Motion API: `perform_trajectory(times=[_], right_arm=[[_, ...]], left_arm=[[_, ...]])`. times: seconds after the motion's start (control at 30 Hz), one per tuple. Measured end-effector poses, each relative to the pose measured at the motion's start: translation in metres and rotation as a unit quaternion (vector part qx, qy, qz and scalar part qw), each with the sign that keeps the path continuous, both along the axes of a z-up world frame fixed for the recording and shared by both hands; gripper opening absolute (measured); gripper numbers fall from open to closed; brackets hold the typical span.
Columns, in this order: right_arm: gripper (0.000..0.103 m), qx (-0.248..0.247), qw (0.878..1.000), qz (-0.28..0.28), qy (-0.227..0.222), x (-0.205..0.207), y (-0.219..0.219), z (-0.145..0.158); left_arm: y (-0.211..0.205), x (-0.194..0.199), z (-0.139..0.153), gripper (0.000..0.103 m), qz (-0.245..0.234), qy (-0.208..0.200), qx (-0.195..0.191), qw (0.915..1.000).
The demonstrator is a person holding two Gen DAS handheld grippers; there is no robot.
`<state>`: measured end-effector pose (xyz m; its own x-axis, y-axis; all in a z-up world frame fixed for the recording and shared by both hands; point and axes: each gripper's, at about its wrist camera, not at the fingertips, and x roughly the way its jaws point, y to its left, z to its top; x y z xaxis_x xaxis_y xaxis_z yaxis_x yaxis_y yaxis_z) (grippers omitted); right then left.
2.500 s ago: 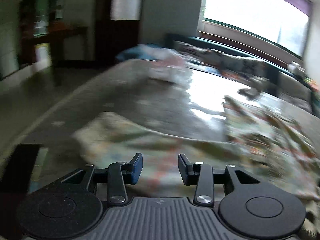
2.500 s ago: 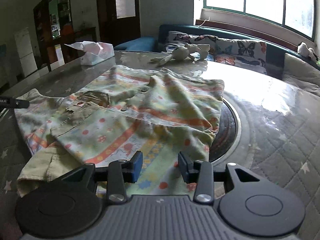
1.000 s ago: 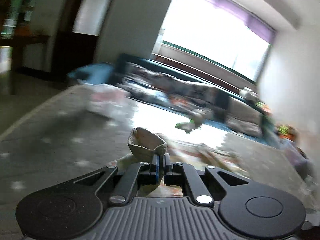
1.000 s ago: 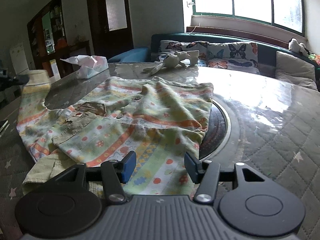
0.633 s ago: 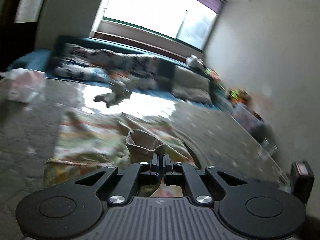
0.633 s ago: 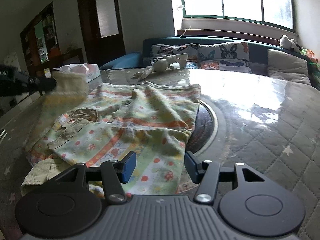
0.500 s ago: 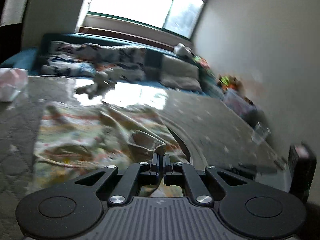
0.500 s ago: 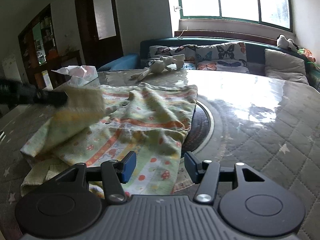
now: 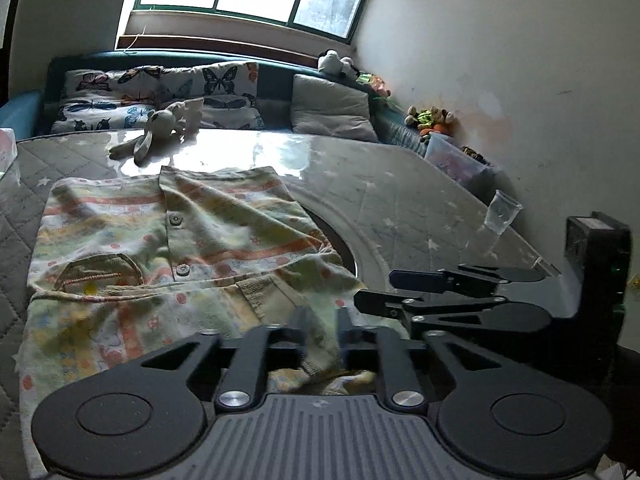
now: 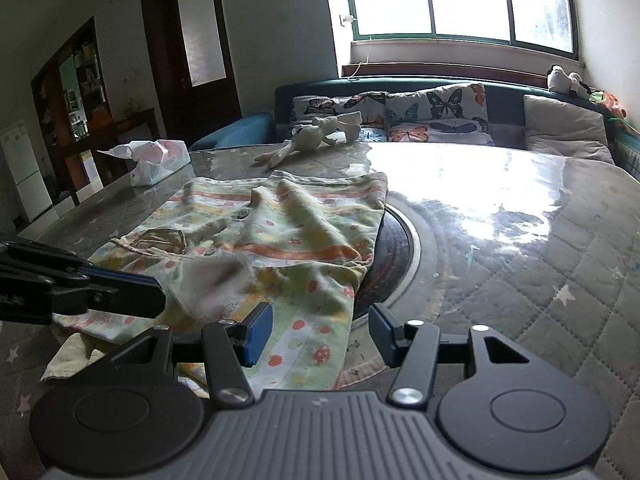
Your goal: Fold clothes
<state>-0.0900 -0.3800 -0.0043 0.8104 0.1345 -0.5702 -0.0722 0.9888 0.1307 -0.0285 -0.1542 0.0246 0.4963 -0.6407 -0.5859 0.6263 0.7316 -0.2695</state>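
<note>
A small patterned shirt (image 9: 168, 236) with orange stripes, buttons and a tan pocket lies on the quilted table; it also shows in the right wrist view (image 10: 296, 236). Its sleeve with the tan cuff (image 9: 268, 292) is folded across the shirt's front. My left gripper (image 9: 320, 320) has its jaws apart, with the blurred sleeve cloth hanging loose between them; it also shows at the left of the right wrist view (image 10: 156, 298). My right gripper (image 10: 318, 330) is open and empty, low over the shirt's near hem, and shows in the left wrist view (image 9: 374, 290).
A dark round inset (image 10: 394, 256) in the table lies partly under the shirt. A tissue box (image 10: 158, 160) and a stuffed rabbit (image 10: 308, 138) sit at the far side. A plastic cup (image 9: 500, 216) stands near the right edge. A sofa with cushions (image 10: 440, 116) is behind.
My left gripper carried the sleeve cuff from the left across the shirt, lowered it, and its jaws have opened around the cloth. My right gripper stayed open near the hem.
</note>
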Motion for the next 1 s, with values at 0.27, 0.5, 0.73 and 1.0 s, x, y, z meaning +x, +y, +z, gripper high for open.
perform_trajectory(times=[0.27,0.5,0.73,1.0], right_arm=[[0.054,0.000,1.000,0.010,-0.001,0.000,0.005,0.007],[0.054,0.023,0.999,0.034,0.022,0.010,0.013,0.005],[0.049,0.043,0.995,0.068,0.054,0.027,0.029,-0.002],[0.022,0.050,0.992,0.085,0.078,0.043,0.043,-0.009]], left_arm=[[0.047,-0.001,0.009,0.048,0.059,-0.025,0.002,0.9980],[0.116,0.004,0.003,0.053,0.158,-0.026,0.025,0.9868],[0.157,0.001,-0.016,0.053,0.215,-0.006,0.059,0.9748],[0.157,-0.002,-0.025,0.053,0.215,-0.007,0.080,0.9734]])
